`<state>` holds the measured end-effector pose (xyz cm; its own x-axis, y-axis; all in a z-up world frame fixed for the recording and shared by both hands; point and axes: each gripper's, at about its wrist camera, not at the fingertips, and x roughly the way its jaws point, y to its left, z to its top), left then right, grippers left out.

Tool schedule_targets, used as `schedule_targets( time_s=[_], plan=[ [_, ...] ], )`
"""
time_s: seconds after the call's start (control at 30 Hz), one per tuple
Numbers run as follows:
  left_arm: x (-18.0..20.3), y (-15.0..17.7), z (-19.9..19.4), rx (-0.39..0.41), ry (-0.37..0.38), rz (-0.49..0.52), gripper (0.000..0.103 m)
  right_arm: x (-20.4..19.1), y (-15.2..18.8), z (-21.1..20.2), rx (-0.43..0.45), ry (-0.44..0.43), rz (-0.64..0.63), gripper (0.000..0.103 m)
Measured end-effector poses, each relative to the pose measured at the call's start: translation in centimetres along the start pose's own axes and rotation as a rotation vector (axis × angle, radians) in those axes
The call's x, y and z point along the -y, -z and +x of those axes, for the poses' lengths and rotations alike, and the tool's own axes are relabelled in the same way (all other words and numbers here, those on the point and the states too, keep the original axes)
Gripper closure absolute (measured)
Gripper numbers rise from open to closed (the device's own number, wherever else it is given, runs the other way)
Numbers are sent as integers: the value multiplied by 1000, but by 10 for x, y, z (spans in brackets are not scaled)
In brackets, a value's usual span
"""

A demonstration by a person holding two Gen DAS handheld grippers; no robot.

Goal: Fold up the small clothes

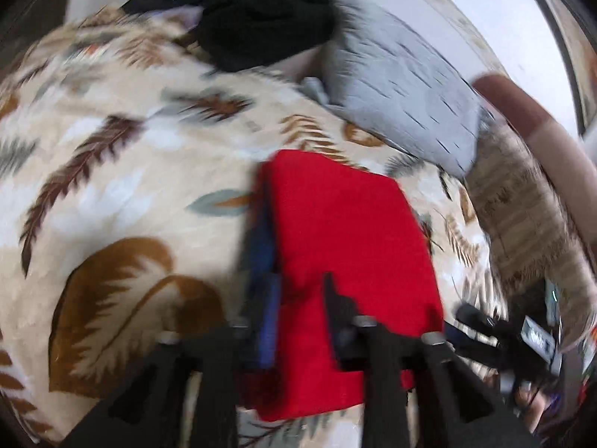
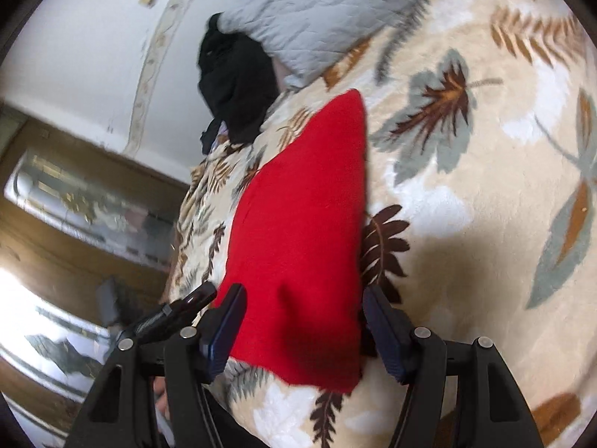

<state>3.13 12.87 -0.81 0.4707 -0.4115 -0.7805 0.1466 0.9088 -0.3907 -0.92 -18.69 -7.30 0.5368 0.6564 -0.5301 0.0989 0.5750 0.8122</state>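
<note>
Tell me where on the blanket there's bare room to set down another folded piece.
Bare blanket lies wide open left of the red cloth, below the black clothes. It is crowded up top, where the black clothes and the grey pillow meet.

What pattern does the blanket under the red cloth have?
The blanket is cream with brown, rust and grey-green leaves and feathers, clearest in the right wrist view.

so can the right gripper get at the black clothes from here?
Probably not directly: the red cloth lies between the open right gripper and the black clothes further along the blanket.
</note>
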Motion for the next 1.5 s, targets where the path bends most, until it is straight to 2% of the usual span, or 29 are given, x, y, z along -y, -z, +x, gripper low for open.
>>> schedule_targets(
  time_s=[0.03, 0.13, 0.17, 0.2, 0.27, 0.33, 0.37, 0.4, 0.47, 0.5, 0.63, 0.7, 0.77, 0.8, 0.83, 0.93, 1.0, 1.1, 1.13, 1.2, 1.23, 1.27, 1.33, 1.4, 1.43, 1.47, 1.5],
  plan=[
    [7, 2, 6, 2, -28, 35, 53, 3, -3, 7, -12, -10, 16, 34],
    [8, 17, 44, -80, -144, 108, 56, 11, -14, 32, -51, -34, 52, 34],
    [5, 19, 43, -64, -136, 98, 56, 9, -15, 40, -79, -26, 40, 42],
    [5, 20, 40, -52, -135, 102, 57, 2, -14, 47, -100, 33, -11, 57],
    [9, 18, 35, -49, -144, 122, 62, -34, -4, 43, -69, 192, -217, 61],
    [8, 20, 37, -49, -137, 119, 62, -50, 3, 44, -50, 266, -310, 62],
    [8, 21, 37, -47, -135, 120, 62, -43, 1, 50, -70, 281, -295, 62],
    [8, 22, 37, -46, -136, 124, 62, -35, -3, 52, -81, 262, -253, 61],
    [9, 21, 40, -47, -129, 123, 62, -29, -9, 45, -73, 180, -192, 53],
    [7, 21, 39, -46, -125, 120, 61, -29, -11, 41, -60, 174, -189, 47],
    [9, 23, 38, -41, -124, 122, 61, -22, -28, 28, 6, 98, -101, 34],
    [8, 22, 38, -43, -118, 115, 61, -19, -42, 37, -18, 71, -76, 33],
    [8, 22, 38, -41, -120, 117, 61, -16, -51, 53, -66, 98, -73, 33],
    [8, 22, 38, -40, -122, 120, 61, -18, -54, 62, -88, 98, -85, 42],
    [7, 22, 38, -39, -121, 120, 61, -25, -55, 64, -89, 134, -117, 56],
    [6, 21, 38, -41, -115, 114, 61, -71, -35, 59, -18, 306, -371, 62],
    [7, 21, 38, -39, -112, 120, 61, -65, -36, 67, -39, 346, -374, 62],
    [6, 17, 30, -39, -87, 93, 60, -31, -46, 60, -34, 223, -199, 50],
    [2, 11, 24, -38, -44, 44, 61, -26, -46, 57, -25, 201, -180, 42],
    [-6, 2, 15, -18, 39, -25, 56, -23, -46, 50, -15, 169, -161, 37],
    [-9, -3, 13, -13, 91, -54, 45, -23, -46, 47, -15, 146, -166, 36],
    [-11, -6, 14, -12, 110, -67, 34, -24, -46, 46, -11, 136, -169, 36],
    [-15, -12, 27, -36, 103, -80, 28, -24, -49, 49, -9, 131, -169, 34],
    [-19, -12, 54, -128, 70, -92, 29, -23, -53, 69, -67, 133, -164, 32],
    [-19, -7, 69, -181, 64, -85, 47, -24, -51, 80, -113, 151, -187, 38],
    [-18, -6, 70, -169, 86, -88, 57, -29, -49, 87, -122, 182, -218, 43],
    [-16, -6, 68, -167, 98, -85, 64, -37, -46, 88, -115, 221, -266, 53]
  ],
)
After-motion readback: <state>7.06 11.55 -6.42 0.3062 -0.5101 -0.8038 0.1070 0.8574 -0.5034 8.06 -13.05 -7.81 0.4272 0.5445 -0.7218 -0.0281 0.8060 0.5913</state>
